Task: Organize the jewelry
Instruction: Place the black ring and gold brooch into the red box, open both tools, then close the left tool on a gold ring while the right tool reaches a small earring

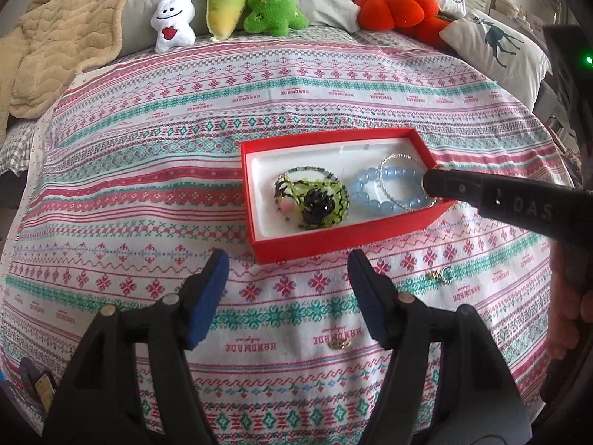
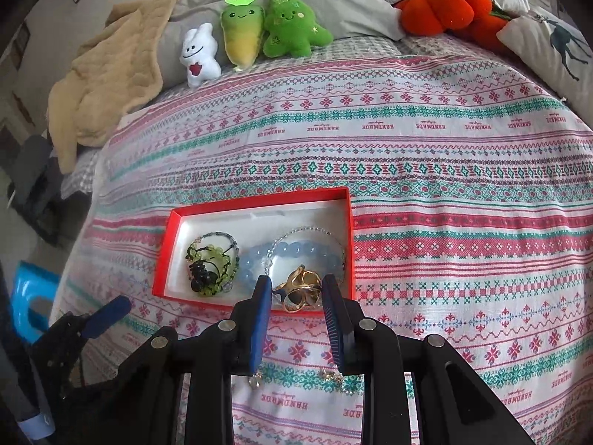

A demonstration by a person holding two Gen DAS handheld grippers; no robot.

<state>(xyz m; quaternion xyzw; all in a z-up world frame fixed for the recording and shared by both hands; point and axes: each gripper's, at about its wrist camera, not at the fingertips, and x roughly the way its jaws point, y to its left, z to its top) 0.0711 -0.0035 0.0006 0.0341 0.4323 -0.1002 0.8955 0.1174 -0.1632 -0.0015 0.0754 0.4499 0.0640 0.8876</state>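
A red box (image 1: pixel 259 200) with a white lining lies on the patterned bedspread. In it are a green beaded bracelet (image 1: pixel 315 200), a blue bead bracelet (image 1: pixel 370 189) and a thin silver chain (image 1: pixel 400 159). My left gripper (image 1: pixel 288 256) stands open just in front of the box, with nothing between its blue pads. My right gripper (image 2: pixel 296 285) is shut on a cluster of gold rings (image 2: pixel 302 289) over the box's near right corner (image 2: pixel 350 289). In the left wrist view it reaches in from the right (image 1: pixel 431 183).
Small loose jewelry pieces lie on the cloth in front of the box (image 1: pixel 439 274) (image 1: pixel 343 343) (image 2: pixel 335 374). Plush toys (image 1: pixel 226 3), a beige blanket (image 1: pixel 63 37), an orange plush (image 1: pixel 393 7) and pillows (image 1: pixel 496 40) line the far side. A hand (image 1: pixel 567 315) shows at the right.
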